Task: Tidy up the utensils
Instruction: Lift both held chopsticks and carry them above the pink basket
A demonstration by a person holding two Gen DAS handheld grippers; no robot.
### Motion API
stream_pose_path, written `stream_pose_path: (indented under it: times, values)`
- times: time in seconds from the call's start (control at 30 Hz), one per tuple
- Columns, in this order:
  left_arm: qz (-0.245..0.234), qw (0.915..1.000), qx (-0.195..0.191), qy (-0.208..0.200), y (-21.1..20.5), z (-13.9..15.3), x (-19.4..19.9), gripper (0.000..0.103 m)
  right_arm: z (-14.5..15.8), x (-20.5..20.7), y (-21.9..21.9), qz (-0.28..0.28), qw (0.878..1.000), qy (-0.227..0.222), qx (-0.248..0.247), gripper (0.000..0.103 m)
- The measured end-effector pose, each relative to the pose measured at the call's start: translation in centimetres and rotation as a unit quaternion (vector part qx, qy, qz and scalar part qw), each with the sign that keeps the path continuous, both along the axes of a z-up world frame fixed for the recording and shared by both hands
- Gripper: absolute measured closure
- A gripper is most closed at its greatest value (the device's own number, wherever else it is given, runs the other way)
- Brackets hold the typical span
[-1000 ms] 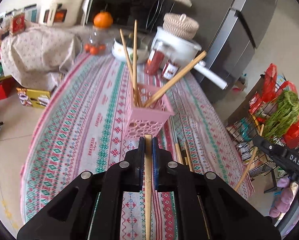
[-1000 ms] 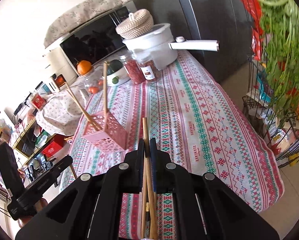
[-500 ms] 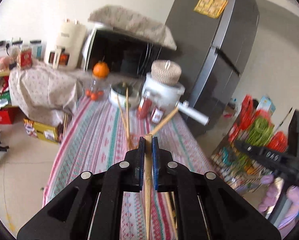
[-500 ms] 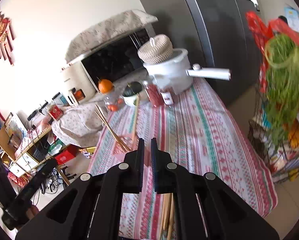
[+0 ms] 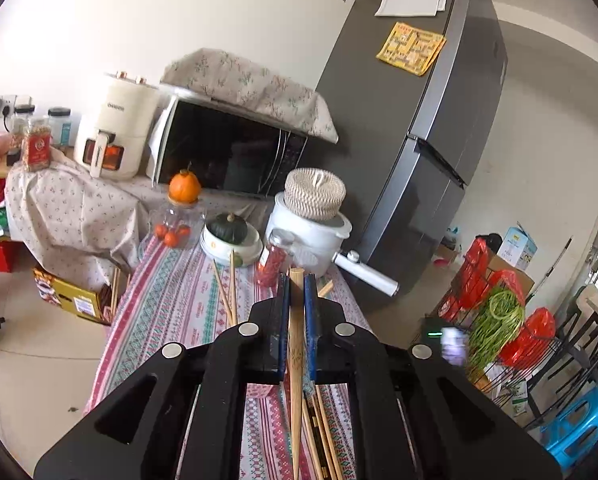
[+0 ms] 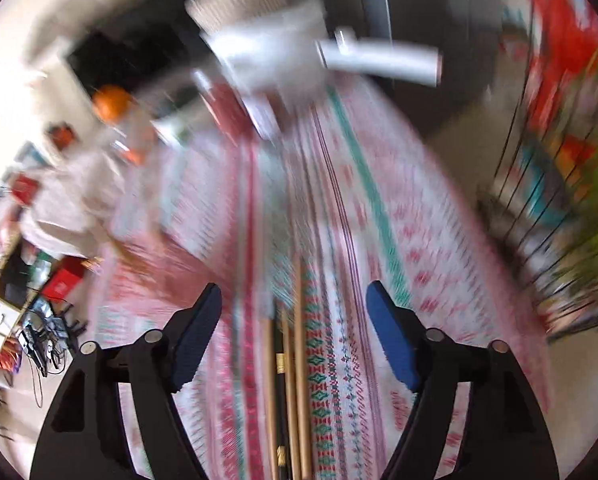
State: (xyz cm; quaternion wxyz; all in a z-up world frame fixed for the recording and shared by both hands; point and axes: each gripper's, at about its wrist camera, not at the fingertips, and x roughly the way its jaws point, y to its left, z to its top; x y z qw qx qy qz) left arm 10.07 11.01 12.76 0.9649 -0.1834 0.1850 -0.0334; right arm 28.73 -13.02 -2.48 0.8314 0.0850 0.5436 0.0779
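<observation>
My left gripper [image 5: 295,300] is shut on a single wooden chopstick [image 5: 295,360], held above the table with its tip poking out past the pads. Behind the jaws, chopstick tips [image 5: 226,292] stand up from a pink holder, of which only a sliver [image 5: 259,390] shows. More loose chopsticks [image 5: 325,432] lie on the cloth underneath. The right wrist view is motion-blurred. My right gripper [image 6: 295,300] has its jaws opening wide above several chopsticks [image 6: 297,360] lying side by side on the striped tablecloth [image 6: 379,240]. Its pads touch nothing.
At the table's far end stand a white pot with a woven lid [image 5: 313,216], a red jar [image 5: 273,264], a bowl holding a green squash [image 5: 229,236] and a glass jar [image 5: 175,228]. A microwave [image 5: 227,156] and a grey fridge [image 5: 415,152] lie beyond. A wire rack with greens [image 5: 495,328] stands to the right.
The left gripper has risen with its chopstick and tilted up, so the holder has dropped behind the jaws. The right gripper has gone from shut to open and swung down toward the chopsticks on the cloth.
</observation>
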Motion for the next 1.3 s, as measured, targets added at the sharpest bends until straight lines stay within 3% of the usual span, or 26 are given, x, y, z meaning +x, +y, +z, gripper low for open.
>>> stream_pose_path:
  times: [0.17, 0.3, 0.43, 0.47, 0.53, 0.6, 0.7, 0.8, 0.93, 1.3]
  values:
    - [-0.008, 0.9997, -0.01, 0.023, 0.8, -2.2, 1.2, 0.097, -6.2, 3.6, 0.8, -0.014, 0.998, 0.048, -0.046, 0.038]
    - [-0.009, 0.9993, -0.014, 0.034, 1.4, -2.9, 1.9, 0.097, -9.0, 5.0, 1.6, -0.018, 0.995, 0.078, -0.061, 0.052]
    - [-0.009, 0.9987, -0.021, 0.046, 1.9, -3.4, 2.4, 0.097, -9.3, 5.0, 3.1, -0.008, 0.994, 0.056, -0.097, 0.058]
    - [-0.008, 0.9986, -0.02, 0.048, 1.9, -3.5, 2.5, 0.097, -9.2, 4.6, 3.4, -0.008, 0.994, 0.049, -0.099, 0.064]
    - [-0.006, 0.9985, -0.019, 0.052, 1.9, -3.6, 2.6, 0.097, -9.1, 3.8, 3.6, -0.003, 0.994, 0.032, -0.108, 0.089]
    - [-0.006, 0.9985, -0.018, 0.051, 1.9, -3.6, 2.6, 0.097, -9.1, 3.2, 3.6, 0.001, 0.994, 0.026, -0.106, 0.097]
    - [0.001, 0.9986, -0.017, 0.05, 2.0, -3.8, 2.6, 0.097, -9.0, 2.4, 2.2, -0.003, 0.997, 0.028, -0.069, 0.097]
    - [0.004, 0.9986, -0.019, 0.049, 2.1, -3.8, 2.4, 0.097, -7.9, 1.4, 0.3, -0.016, 1.0, 0.015, -0.021, 0.097]
    - [0.009, 0.9988, -0.015, 0.046, 1.5, -3.4, 1.9, 0.097, -4.0, -1.4, -1.4, -0.007, 1.0, -0.023, 0.019, 0.097]
    - [0.011, 0.9995, -0.003, 0.031, -0.7, -1.3, 0.6, 0.097, 6.4, -8.6, -5.3, 0.021, 0.99, -0.123, 0.062, 0.097]
